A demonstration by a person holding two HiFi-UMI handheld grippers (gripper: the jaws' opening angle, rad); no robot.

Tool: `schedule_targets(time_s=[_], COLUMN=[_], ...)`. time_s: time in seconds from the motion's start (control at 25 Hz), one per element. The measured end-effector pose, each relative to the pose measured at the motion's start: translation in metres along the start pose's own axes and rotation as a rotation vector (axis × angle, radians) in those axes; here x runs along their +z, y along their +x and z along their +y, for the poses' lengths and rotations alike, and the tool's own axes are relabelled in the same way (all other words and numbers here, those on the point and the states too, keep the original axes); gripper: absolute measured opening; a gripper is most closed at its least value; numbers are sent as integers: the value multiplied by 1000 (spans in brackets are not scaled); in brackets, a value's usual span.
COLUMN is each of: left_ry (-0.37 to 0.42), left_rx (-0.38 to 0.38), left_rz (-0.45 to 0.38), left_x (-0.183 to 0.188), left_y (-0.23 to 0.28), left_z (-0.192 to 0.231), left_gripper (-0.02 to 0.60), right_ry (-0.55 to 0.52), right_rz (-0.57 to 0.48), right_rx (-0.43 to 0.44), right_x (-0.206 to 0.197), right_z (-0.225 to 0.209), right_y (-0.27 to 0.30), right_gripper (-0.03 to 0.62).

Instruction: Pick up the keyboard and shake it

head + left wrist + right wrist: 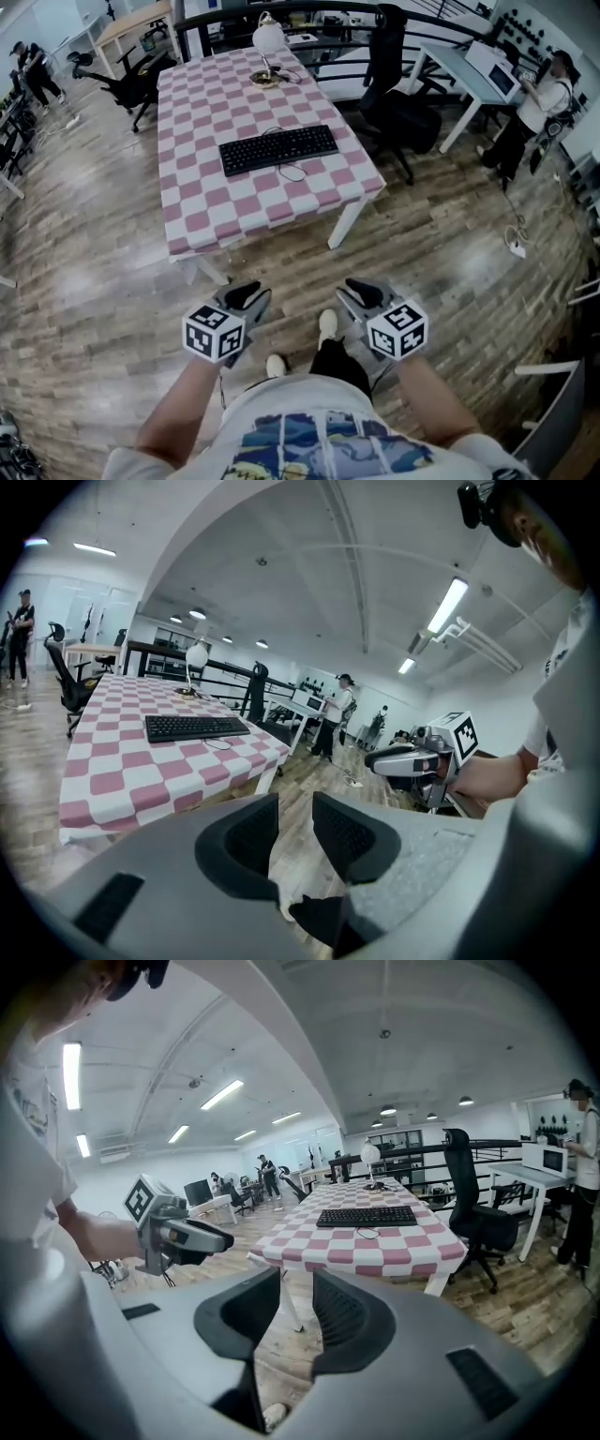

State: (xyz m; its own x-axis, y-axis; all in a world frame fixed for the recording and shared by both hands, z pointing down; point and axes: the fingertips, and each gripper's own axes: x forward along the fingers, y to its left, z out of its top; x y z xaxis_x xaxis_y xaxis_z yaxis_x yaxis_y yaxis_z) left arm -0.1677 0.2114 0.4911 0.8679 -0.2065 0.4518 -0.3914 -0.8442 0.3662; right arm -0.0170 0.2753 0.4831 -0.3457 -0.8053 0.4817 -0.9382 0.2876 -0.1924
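A black keyboard (278,148) lies flat in the middle of a table covered with a pink-and-white checked cloth (202,211); its thin cable loops toward the near edge. The left gripper view has the keyboard (196,727) far ahead at the left, and in the right gripper view the keyboard (367,1216) lies ahead on the cloth. My left gripper (249,298) and right gripper (359,294) hover over the wooden floor, well short of the table. Each has a narrow gap between its pads with nothing in it. Their jaws point toward the table.
A white desk lamp (267,42) stands at the table's far end. A black office chair (398,103) sits right of the table, another (127,80) at the far left. A white desk (473,70) and a person (539,108) stand at the far right. My shoes (325,326) are on the floor.
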Motion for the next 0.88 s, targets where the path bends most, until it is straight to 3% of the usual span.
schedule_targets(time_s=[0.52,0.88], left_ry=[-74,-134], left_rx=[167,285], left_rz=[-6,41], left_x=[99,119], left_y=[133,188], left_z=[78,128], left_gripper=[118,126], right_ry=[-46,-5], right_rz=[42,124], right_rx=[171,229], right_x=[78,71], right_z=[-179,-282], right_y=[100,151], right_gripper=[110,138])
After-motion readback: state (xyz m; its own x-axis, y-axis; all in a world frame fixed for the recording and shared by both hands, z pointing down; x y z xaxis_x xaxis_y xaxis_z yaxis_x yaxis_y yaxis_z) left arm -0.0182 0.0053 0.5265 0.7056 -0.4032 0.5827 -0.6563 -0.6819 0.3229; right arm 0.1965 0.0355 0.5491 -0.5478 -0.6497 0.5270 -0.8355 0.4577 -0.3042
